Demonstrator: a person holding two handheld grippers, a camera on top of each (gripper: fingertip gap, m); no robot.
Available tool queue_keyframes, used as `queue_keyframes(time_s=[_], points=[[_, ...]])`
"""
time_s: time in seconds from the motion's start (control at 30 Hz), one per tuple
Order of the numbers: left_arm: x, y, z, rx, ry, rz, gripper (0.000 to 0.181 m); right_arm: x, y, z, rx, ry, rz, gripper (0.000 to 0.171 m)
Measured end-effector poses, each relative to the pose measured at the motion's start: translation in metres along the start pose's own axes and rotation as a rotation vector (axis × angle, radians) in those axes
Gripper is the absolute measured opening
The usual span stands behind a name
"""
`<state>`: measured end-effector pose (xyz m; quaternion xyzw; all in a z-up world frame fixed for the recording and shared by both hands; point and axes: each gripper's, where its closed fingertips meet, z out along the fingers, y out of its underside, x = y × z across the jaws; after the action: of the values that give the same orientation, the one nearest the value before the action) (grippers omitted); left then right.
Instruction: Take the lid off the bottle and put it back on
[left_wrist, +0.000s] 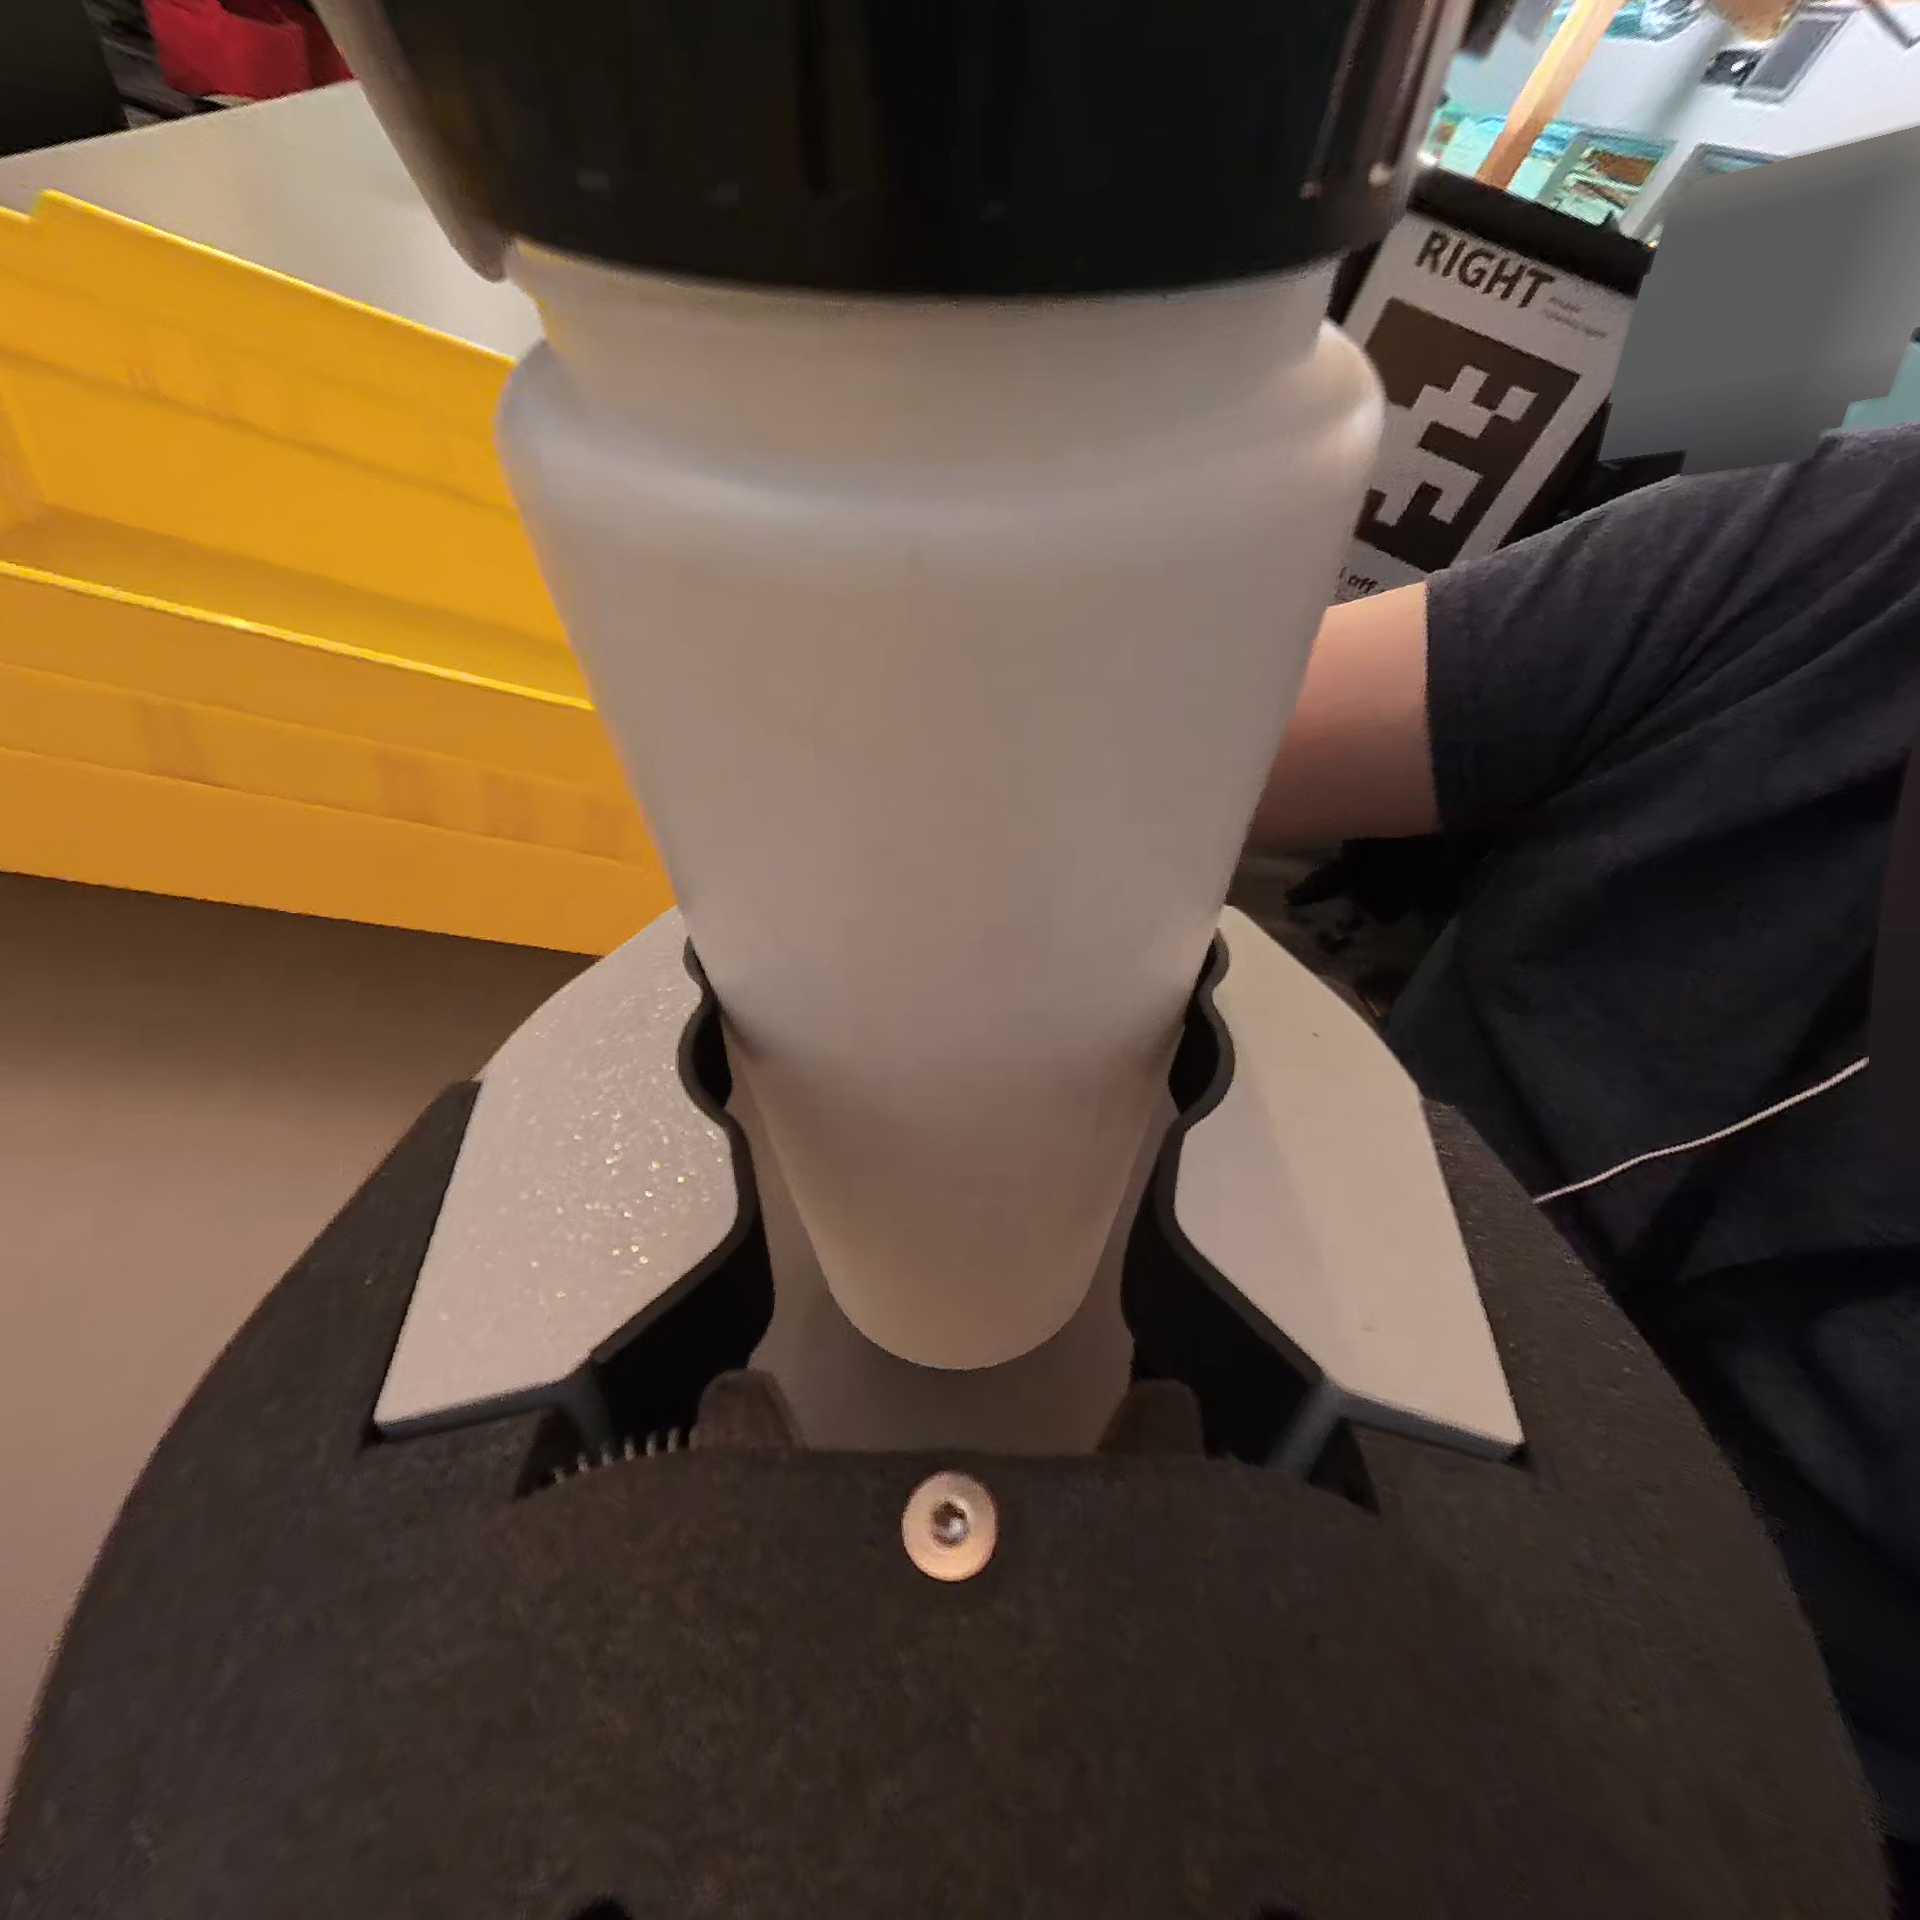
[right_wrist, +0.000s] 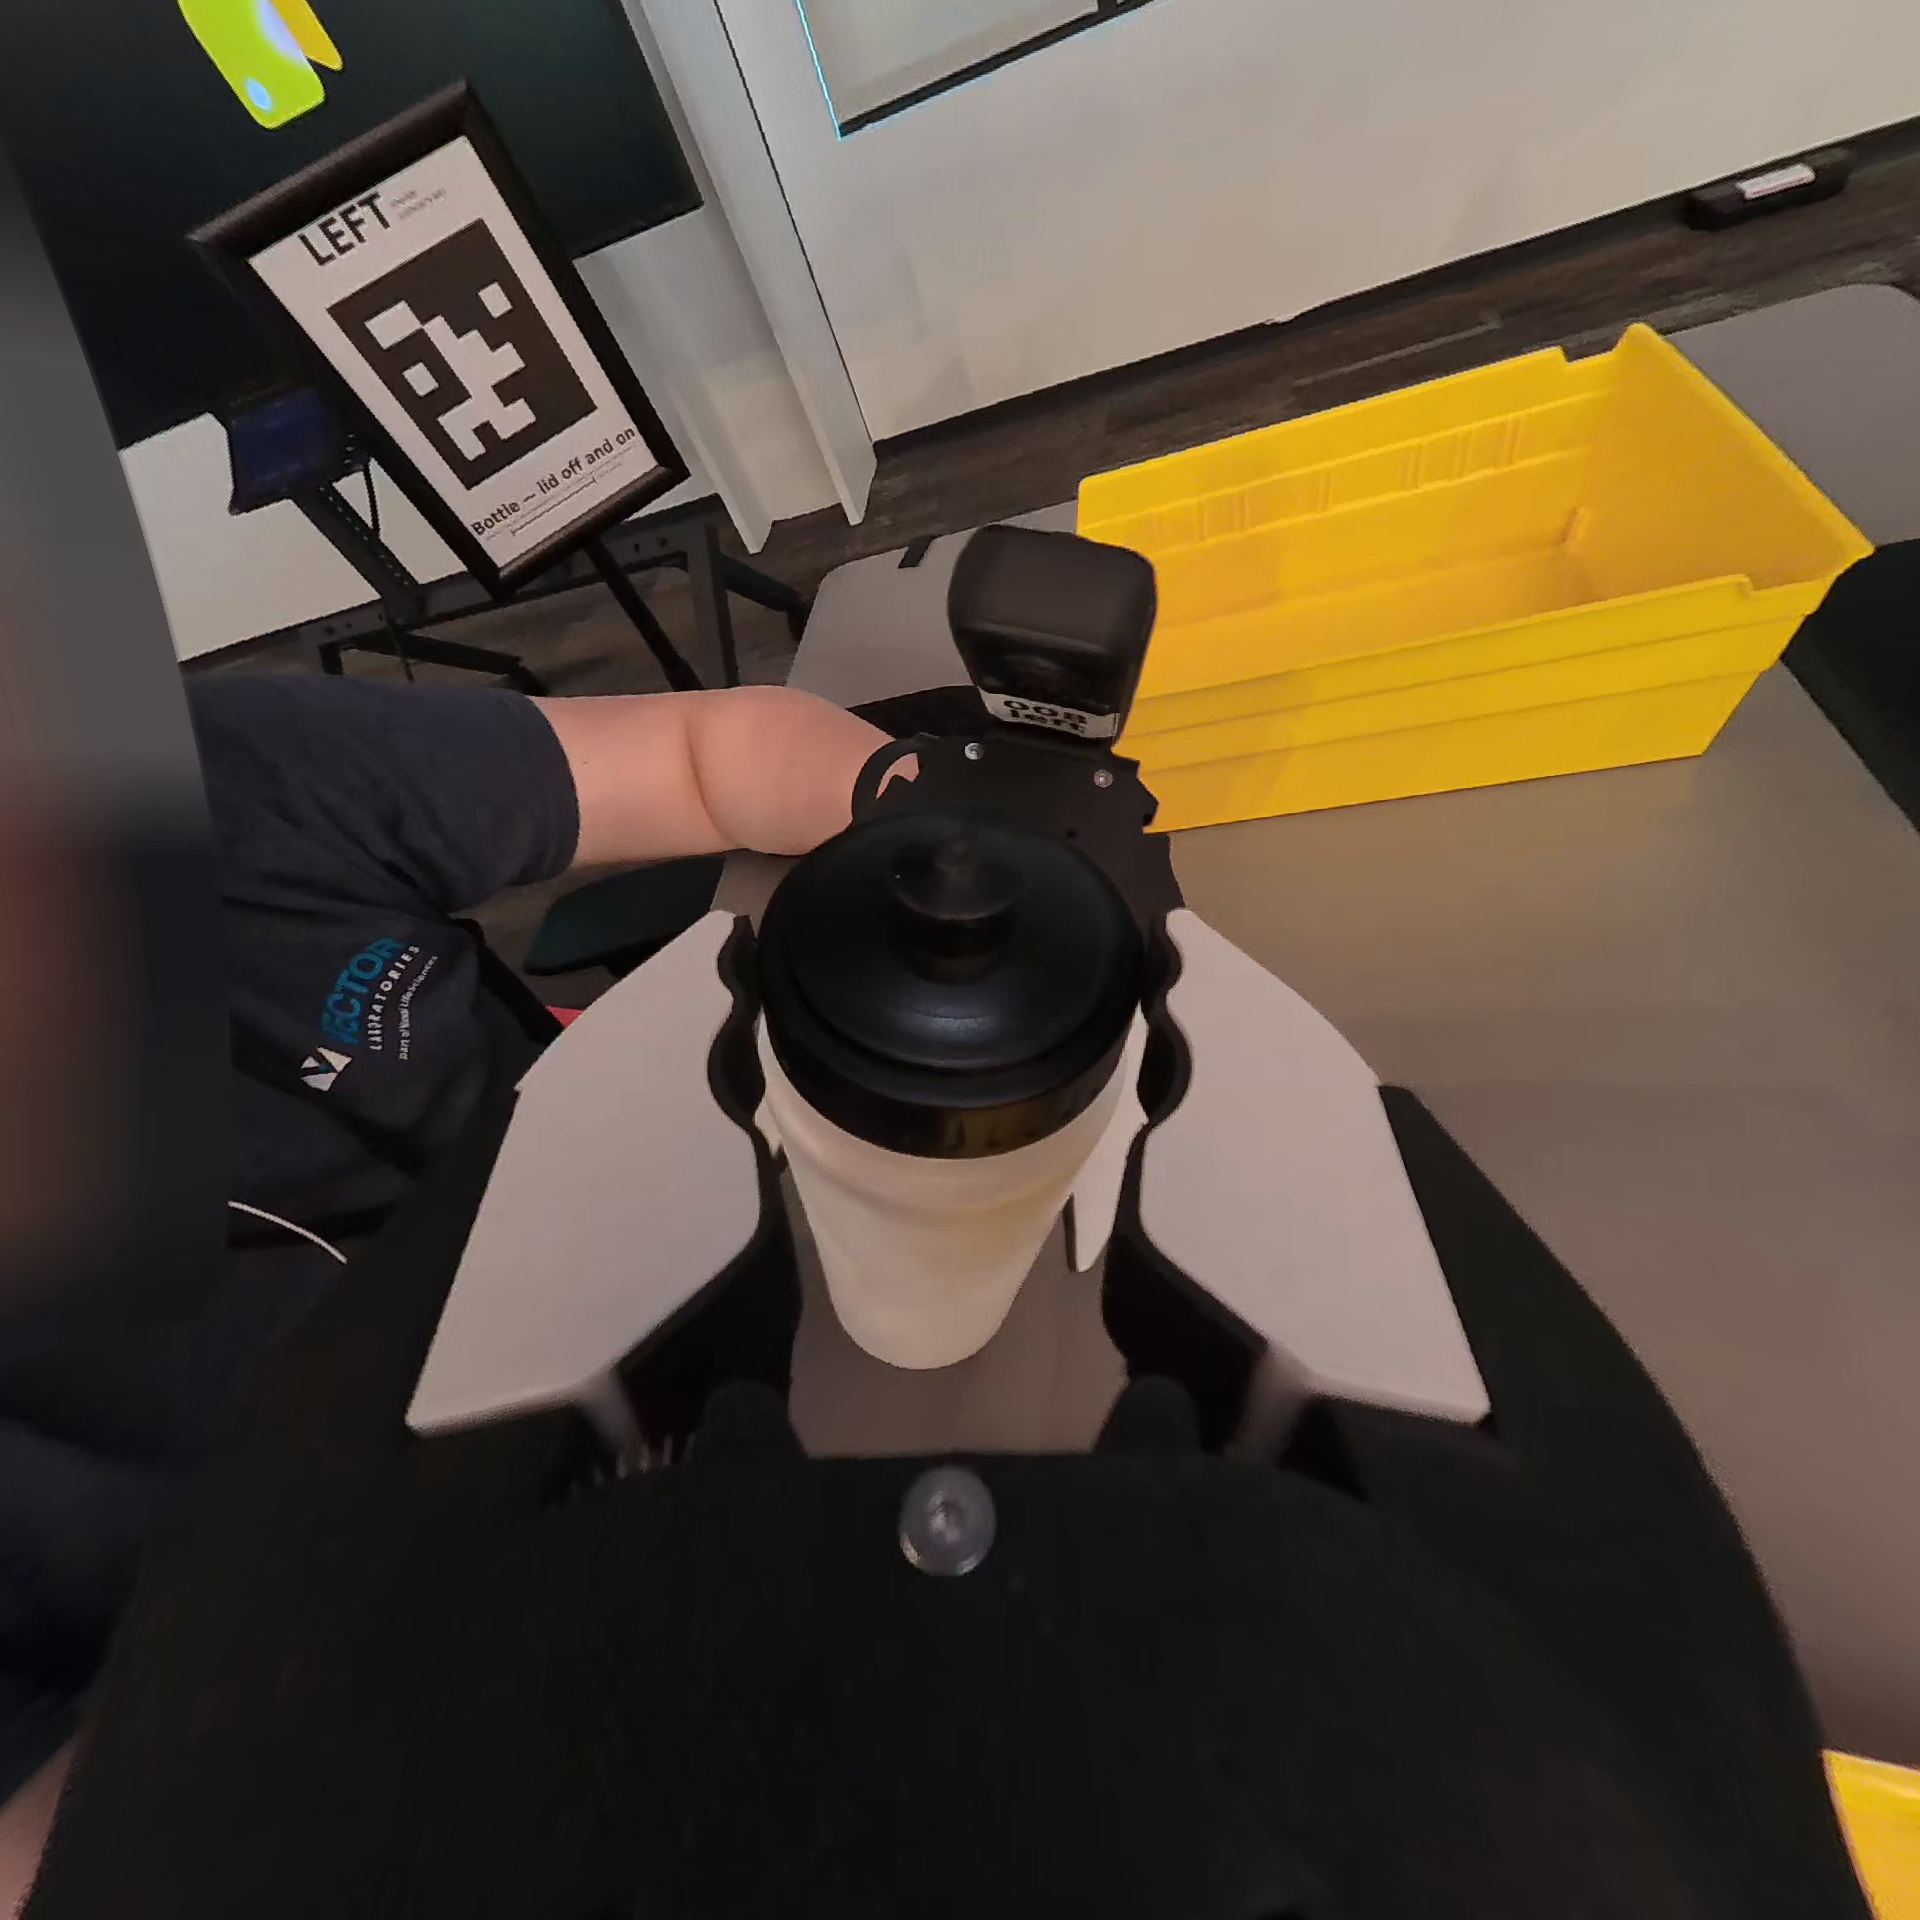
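Bottle (left_wrist: 935, 779) is frosted white plastic, upright on the grey table (right_wrist: 1558, 1039), with a black lid (right_wrist: 951, 997) screwed on; only the right wrist view shows the lid's top and spout, plus the whole yellow bin (right_wrist: 1455, 623); left gripper (left_wrist: 951, 1039) pinches the bottle's lower body; right gripper (right_wrist: 945, 1039) is closed around the lid's rim, fingers (right_wrist: 623, 1143) touching.
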<state>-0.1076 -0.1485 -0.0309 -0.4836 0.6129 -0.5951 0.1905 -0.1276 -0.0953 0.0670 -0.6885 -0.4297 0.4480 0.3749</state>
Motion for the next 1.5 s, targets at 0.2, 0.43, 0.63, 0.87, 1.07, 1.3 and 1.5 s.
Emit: queue_keyframes(time_s=[0.2, 0.43, 0.63, 0.87, 1.07, 1.3, 1.5], points=[[-0.010, -0.002, -0.004, 0.025, -0.030, -0.036, 0.085, 0.015, -0.001, 0.001, 0.031, 0.046, 0.060, 0.072], [0.001, -0.008, -0.007, 0.053, 0.033, -0.028, 0.085, 0.006, -0.010, 0.001, 0.092, -0.040, 0.040, 0.072], [0.002, -0.014, -0.013, 0.086, 0.038, -0.044, 0.085, 0.011, -0.023, 0.005, 0.184, -0.042, 0.113, 0.072], [0.036, -0.016, -0.013, 0.097, 0.254, -0.038, 0.085, -0.016, -0.026, 0.003, 0.201, -0.197, -0.004, 0.072], [0.047, -0.015, -0.011, 0.096, 0.311, -0.026, 0.085, -0.035, -0.036, -0.002, 0.280, -0.347, 0.013, 0.071], [0.031, -0.021, -0.016, 0.137, 0.213, 0.010, 0.085, -0.021, -0.039, 0.000, 0.296, -0.269, 0.064, 0.071], [0.029, -0.025, -0.020, 0.161, 0.203, 0.014, 0.085, -0.016, -0.039, 0.001, 0.295, -0.206, 0.024, 0.071]])
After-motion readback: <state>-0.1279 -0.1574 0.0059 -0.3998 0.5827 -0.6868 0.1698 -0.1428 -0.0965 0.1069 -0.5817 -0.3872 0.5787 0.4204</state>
